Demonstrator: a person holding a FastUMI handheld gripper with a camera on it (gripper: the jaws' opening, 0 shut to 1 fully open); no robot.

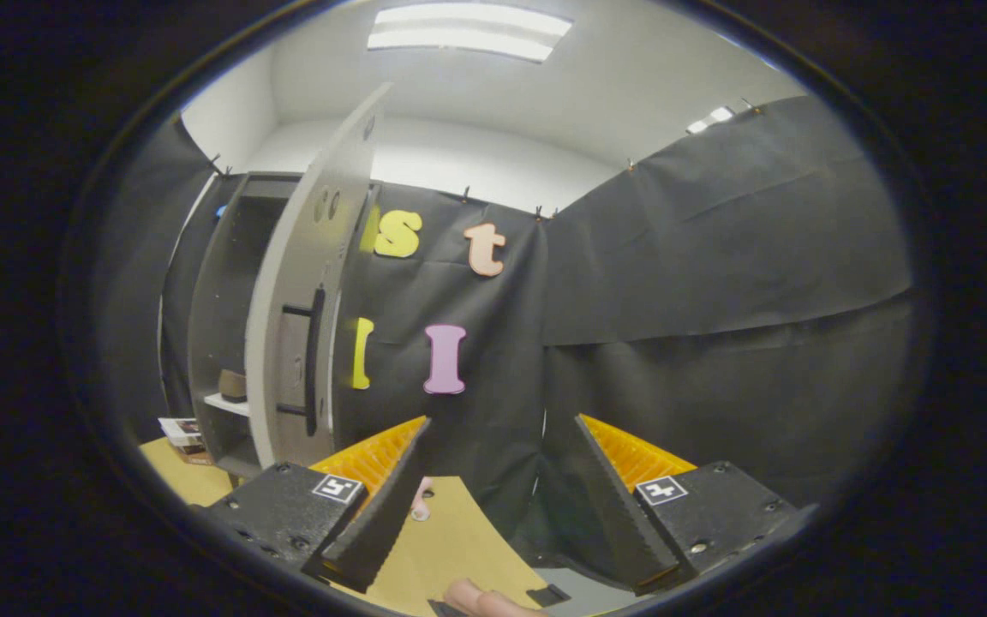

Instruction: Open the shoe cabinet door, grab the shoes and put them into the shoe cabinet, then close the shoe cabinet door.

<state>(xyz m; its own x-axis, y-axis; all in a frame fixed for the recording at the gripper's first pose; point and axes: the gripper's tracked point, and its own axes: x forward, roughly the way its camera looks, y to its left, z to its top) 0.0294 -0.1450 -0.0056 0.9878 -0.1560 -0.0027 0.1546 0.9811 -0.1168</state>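
The gripper (pixel 483 506) stood wide open, its two fingers holding nothing, above a tan board (pixel 442 536). Well beyond the left finger, the shoe cabinet (pixel 224 343) had its one door (pixel 301 326) swung open, black handle (pixel 315 360) facing out. One brownish item (pixel 233 385), possibly a shoe, sat on a shelf inside. Swinging toward the cabinet, the fingers could clip the door's edge and knock it.

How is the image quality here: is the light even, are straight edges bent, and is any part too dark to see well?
In the gripper view, the ceiling lamp glares white; the open cabinet door looks curved from lens distortion; the inside of the shoe cabinet is dim, so the brown thing on its shelf is hard to identify; the claw is open, sharp, holding nothing.
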